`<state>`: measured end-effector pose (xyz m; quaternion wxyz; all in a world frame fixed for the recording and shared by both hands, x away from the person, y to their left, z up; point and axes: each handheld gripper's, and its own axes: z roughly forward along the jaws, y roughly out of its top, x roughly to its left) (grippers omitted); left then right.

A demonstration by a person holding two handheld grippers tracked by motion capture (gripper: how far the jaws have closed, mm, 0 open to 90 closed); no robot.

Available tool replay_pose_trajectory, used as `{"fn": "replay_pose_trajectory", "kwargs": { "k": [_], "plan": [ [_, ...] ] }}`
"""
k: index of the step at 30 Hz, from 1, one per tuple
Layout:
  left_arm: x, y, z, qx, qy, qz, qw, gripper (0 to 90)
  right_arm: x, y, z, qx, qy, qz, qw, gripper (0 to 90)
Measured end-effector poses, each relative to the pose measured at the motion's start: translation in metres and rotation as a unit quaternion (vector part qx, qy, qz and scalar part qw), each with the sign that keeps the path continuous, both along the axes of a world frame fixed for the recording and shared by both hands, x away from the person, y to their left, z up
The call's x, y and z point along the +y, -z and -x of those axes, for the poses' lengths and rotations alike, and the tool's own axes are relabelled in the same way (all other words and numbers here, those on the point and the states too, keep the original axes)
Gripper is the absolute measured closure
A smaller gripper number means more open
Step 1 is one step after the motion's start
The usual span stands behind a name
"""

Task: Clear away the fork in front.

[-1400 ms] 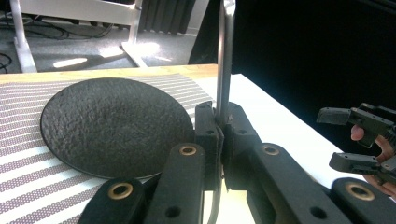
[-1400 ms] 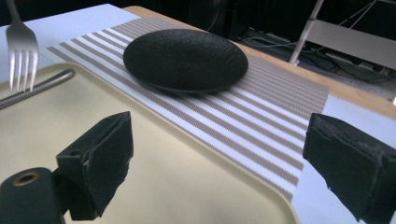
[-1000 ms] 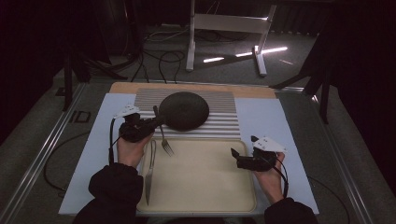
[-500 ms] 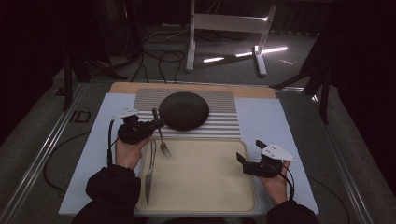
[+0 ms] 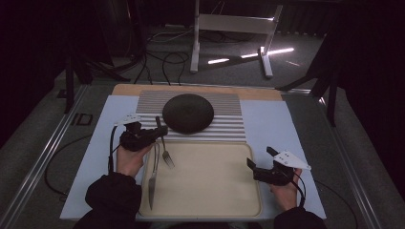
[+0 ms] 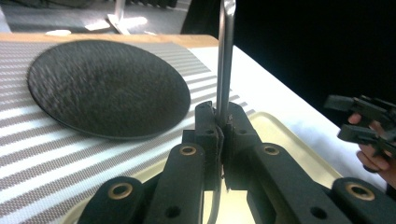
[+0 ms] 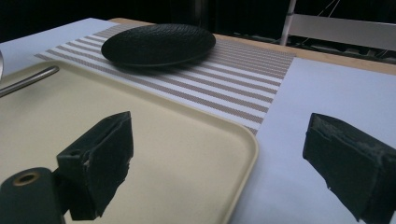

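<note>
So, fork (image 5: 164,143) being pinched tight by the left gripper (image 5: 157,132).
It's being held between those closed fingers, over the tray (image 5: 210,210); right gripper (image 5: 259,160) is being kept wide open, nothing gripped.

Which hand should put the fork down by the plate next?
Probably the left. The left gripper is already shut on the fork, right beside the dark plate. The right gripper is open with nothing in it, over at the tray's far edge.
</note>
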<state>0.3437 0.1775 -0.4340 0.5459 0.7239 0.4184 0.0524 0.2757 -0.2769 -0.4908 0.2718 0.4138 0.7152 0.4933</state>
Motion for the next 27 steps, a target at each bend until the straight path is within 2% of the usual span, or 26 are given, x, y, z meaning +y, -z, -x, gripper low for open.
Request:
{"fn": "replay_pose_trajectory", "kwargs": {
  "k": [10, 12, 17, 19, 27],
  "plan": [
    [0.002, 0.013, 0.006, 0.022, 0.013, -0.012, 0.9996, 86.9, -0.001, 0.002, 0.001, -0.014, -0.003, -0.001, 0.9999, 8.6],
    [0.005, 0.019, 0.008, 0.034, 0.018, -0.007, 0.9992, 86.9, -0.001, 0.002, 0.001, -0.014, -0.004, -0.001, 0.9999, 8.6],
    [0.005, 0.026, 0.011, 0.045, 0.027, -0.007, 0.9986, 86.8, -0.002, 0.002, 0.0, -0.014, -0.003, -0.002, 0.9999, 8.6],
    [0.006, 0.03, 0.012, 0.051, 0.033, 0.003, 0.9982, 86.7, -0.002, 0.002, 0.001, -0.013, -0.002, -0.001, 0.9999, 8.6],
    [-0.001, 0.043, 0.016, 0.057, 0.068, -0.018, 0.9959, 83.7, -0.002, 0.002, 0.001, -0.012, 0.0, -0.003, 0.9999, 8.6]
  ]
}}
